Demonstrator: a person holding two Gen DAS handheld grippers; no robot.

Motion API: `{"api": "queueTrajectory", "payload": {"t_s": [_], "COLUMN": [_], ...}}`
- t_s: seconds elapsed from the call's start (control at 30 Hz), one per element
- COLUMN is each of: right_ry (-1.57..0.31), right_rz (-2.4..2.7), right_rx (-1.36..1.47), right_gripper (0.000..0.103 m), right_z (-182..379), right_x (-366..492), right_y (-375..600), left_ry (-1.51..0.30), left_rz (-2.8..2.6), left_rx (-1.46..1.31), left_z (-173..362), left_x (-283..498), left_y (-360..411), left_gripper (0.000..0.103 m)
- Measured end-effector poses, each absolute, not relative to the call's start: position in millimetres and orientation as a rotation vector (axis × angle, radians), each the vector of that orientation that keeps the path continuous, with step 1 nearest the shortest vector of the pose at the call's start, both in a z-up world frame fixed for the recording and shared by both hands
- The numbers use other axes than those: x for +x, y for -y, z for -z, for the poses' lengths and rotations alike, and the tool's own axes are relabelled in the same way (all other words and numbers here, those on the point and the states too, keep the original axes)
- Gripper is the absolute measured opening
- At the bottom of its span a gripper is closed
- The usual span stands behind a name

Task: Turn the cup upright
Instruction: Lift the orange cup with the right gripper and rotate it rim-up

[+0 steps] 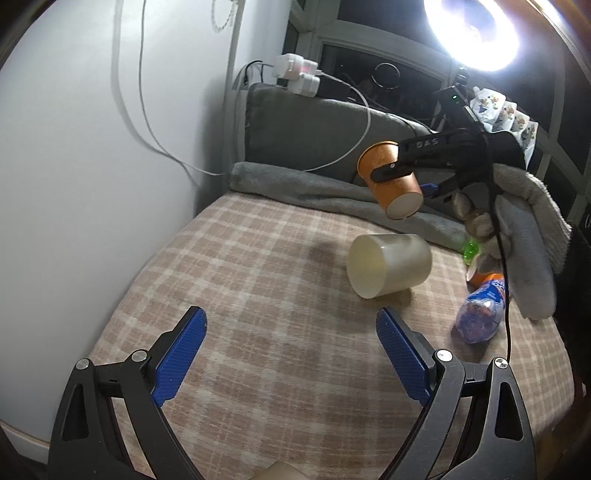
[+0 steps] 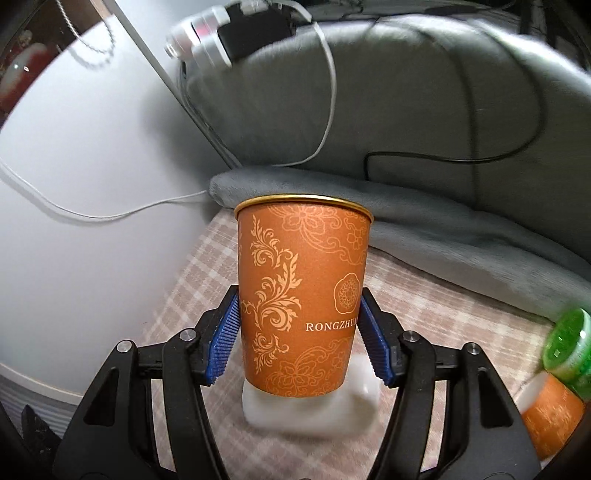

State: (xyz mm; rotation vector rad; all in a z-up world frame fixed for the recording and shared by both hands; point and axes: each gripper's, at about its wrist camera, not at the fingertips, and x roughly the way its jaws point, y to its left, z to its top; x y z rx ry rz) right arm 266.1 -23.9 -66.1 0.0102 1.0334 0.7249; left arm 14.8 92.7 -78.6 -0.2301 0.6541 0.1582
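Observation:
My right gripper (image 2: 299, 332) is shut on an orange paper cup (image 2: 303, 295) with gold floral print, held in the air above the plaid blanket (image 1: 258, 295). In the left wrist view the cup (image 1: 388, 177) is tilted, its white base facing down toward me, with the right gripper (image 1: 397, 164) clamped across it. A translucent plastic cup (image 1: 388, 264) lies on its side on the blanket below. It shows blurred under the orange cup in the right wrist view (image 2: 314, 413). My left gripper (image 1: 291, 350) is open and empty, low over the near blanket.
A crumpled blue plastic bottle (image 1: 480, 306) and another orange cup (image 2: 550, 417) with a green-capped item (image 2: 569, 350) lie at the right. A grey cushion (image 1: 314, 129) and folded grey blanket (image 1: 295, 181) lie behind. Cables (image 1: 147, 110) hang on the white wall. A ring light (image 1: 476, 29) glares above.

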Motion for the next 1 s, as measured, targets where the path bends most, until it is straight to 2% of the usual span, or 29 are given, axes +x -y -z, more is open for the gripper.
{"api": "queueTrajectory", "payload": {"t_s": [0.53, 1.0], "right_ry": [-1.007, -1.108], "right_rz": [-0.702, -0.615], "right_rx": [0.105, 0.23], "right_gripper": [0.064, 0.064], "right_z": [35, 95], "right_x": [190, 102], "right_y": [145, 242], "left_ry": [-0.643, -0.704], "left_rz": [-0.022, 0.1], "left_rx": [-0.204, -0.219], "left_z": [64, 68], "left_x": [9, 9], "left_y": [-44, -7], "left_gripper": [0.093, 0.092]}}
